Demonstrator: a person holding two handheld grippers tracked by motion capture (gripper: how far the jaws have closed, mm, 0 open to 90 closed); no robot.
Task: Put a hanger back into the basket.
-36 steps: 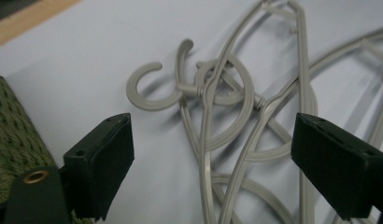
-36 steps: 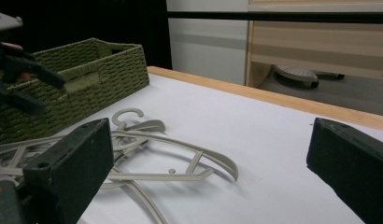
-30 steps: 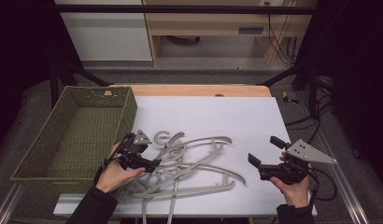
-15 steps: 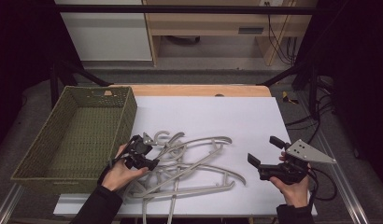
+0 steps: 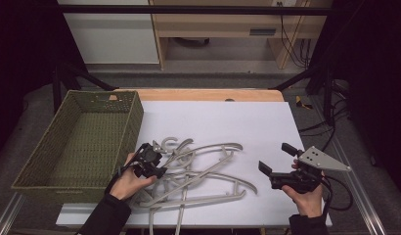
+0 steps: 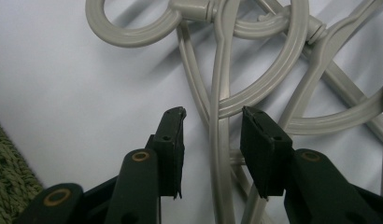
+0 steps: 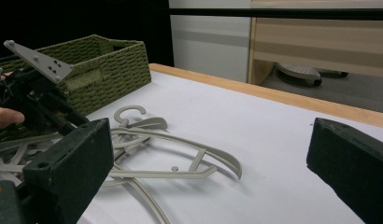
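A tangle of several grey-beige plastic hangers [image 5: 203,171] lies on the white table top [image 5: 228,122]. My left gripper [image 5: 155,165] is at the pile's left end, by the hooks. In the left gripper view it [image 6: 213,114] is open, and its jaws straddle one thin hanger arm [image 6: 220,140] without touching it. My right gripper [image 5: 274,156] is held to the right of the pile, apart from it. It is wide open [image 7: 209,126] with nothing between the jaws. The right gripper view looks across the hangers [image 7: 180,154] toward the left gripper [image 7: 35,102].
An olive woven basket [image 5: 125,122] stands at the table's left, close to my left hand; its wall [image 7: 110,70] is behind the hangers. The table's wooden far edge [image 5: 203,94] borders open white surface beyond the pile. Black frame rails run along both sides.
My left gripper has shifted a little to the right, onto the hook end of the hanger pile. The right gripper has stayed where it was.
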